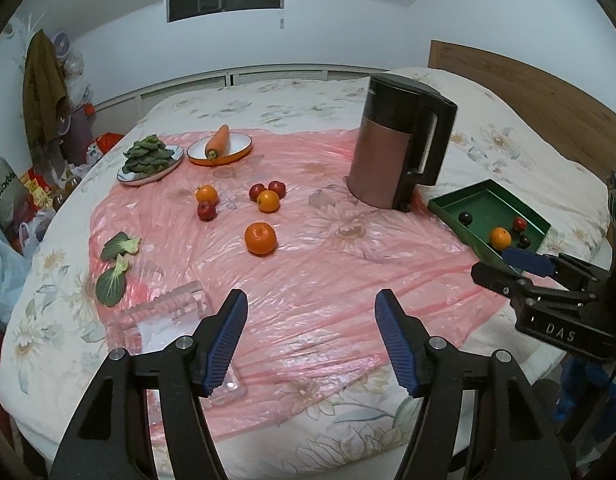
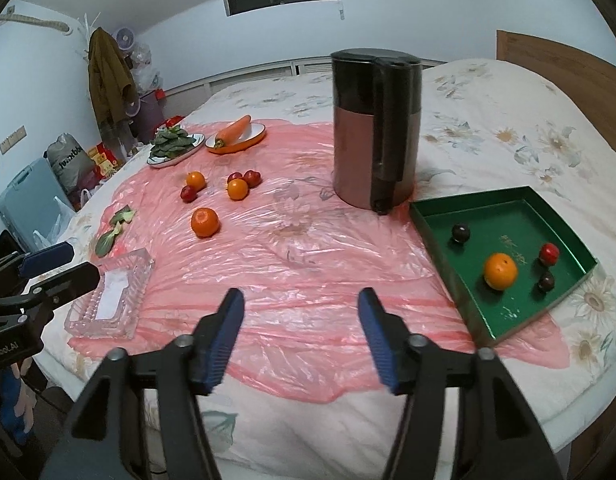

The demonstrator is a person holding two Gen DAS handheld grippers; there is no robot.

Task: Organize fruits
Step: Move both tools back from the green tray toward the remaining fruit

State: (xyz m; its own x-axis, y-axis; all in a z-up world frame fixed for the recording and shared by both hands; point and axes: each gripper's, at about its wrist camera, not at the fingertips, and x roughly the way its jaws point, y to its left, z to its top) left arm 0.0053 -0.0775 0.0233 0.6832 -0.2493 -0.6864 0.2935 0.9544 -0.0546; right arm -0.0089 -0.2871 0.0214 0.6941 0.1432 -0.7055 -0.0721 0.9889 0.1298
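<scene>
On the pink plastic sheet lie three oranges (image 1: 260,238) (image 1: 268,201) (image 1: 207,194) and three small red fruits (image 1: 206,211) (image 1: 257,191) (image 1: 277,188). The green tray (image 2: 500,224) at the right holds one orange (image 2: 500,271), a red fruit (image 2: 548,254) and two dark fruits (image 2: 460,233). My left gripper (image 1: 311,300) stands open above the sheet's near part, well short of the fruits, with nothing between its fingers. My right gripper (image 2: 300,298) is open and empty, left of the tray. Each gripper also shows in the other's view: right gripper (image 1: 504,266), left gripper (image 2: 77,264).
A tall dark kettle (image 2: 374,136) stands behind the tray. A plate of greens (image 1: 147,158) and an orange-rimmed bowl with a carrot (image 1: 219,142) sit at the back left. A clear glass dish (image 2: 111,296) and loose leaves (image 1: 115,264) lie near left. A headboard (image 1: 548,96) bounds the right.
</scene>
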